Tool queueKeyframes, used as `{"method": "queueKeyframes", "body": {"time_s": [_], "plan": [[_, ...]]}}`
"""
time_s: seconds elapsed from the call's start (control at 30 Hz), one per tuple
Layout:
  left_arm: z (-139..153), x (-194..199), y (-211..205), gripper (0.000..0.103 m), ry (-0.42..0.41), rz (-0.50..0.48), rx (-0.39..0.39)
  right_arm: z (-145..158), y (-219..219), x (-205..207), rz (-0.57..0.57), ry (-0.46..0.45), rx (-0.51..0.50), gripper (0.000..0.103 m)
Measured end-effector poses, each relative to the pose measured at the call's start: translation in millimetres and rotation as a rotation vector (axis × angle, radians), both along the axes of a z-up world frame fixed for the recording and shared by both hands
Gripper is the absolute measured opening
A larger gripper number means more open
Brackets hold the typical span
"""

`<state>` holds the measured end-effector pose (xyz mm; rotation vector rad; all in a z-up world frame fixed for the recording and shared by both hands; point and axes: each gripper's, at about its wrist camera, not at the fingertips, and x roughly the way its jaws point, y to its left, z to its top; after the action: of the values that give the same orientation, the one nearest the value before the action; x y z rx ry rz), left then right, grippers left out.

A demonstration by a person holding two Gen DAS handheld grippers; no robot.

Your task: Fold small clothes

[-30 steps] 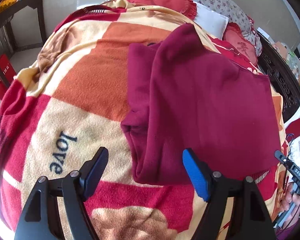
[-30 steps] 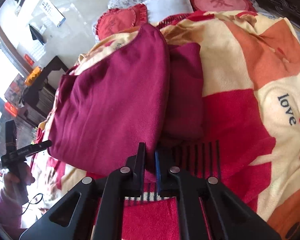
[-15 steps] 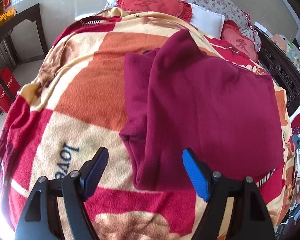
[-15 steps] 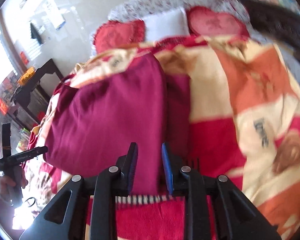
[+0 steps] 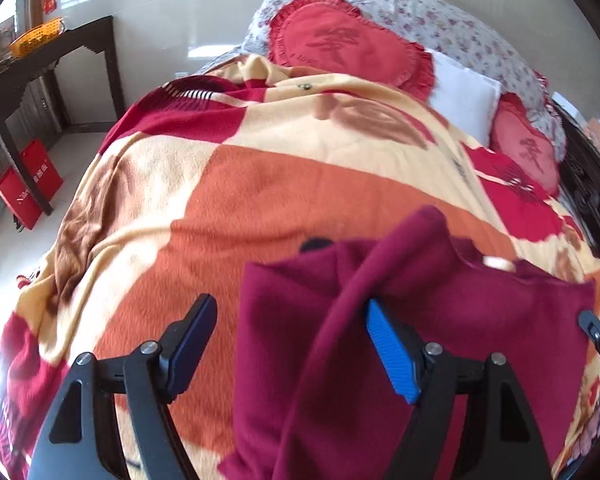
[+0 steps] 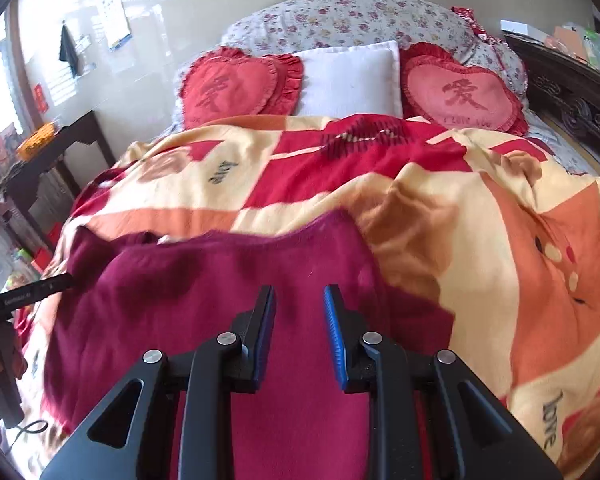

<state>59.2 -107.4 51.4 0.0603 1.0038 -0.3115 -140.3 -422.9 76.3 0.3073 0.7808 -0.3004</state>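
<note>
The dark maroon fleece garment [image 6: 204, 304], partly folded, lies on the orange, cream and red patchwork blanket [image 5: 260, 184] covering the bed. The work looks to be between folds. The left gripper [image 5: 290, 344] hangs wide open over the garment's folded edge; the right gripper [image 6: 299, 320] shows a narrow empty gap above the cloth. Next, each likely needs an edge to pinch. The garment's long axis seems to run toward the red heart-shaped cushions [image 6: 236, 86].
</note>
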Motion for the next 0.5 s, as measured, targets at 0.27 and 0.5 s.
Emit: {"method": "queueKeyframes", "body": {"time_s": [0.27,0.5], "plan": [[-32,33,-1,0.087,0.101,0.059,-0.015,-20,-19,30,-0.013,0.069,-0.002,0.007],[-8,2,28,0.087,0.090,0.017,-0.038,4,3,5,0.003,0.035,-0.052,0.008]]}}
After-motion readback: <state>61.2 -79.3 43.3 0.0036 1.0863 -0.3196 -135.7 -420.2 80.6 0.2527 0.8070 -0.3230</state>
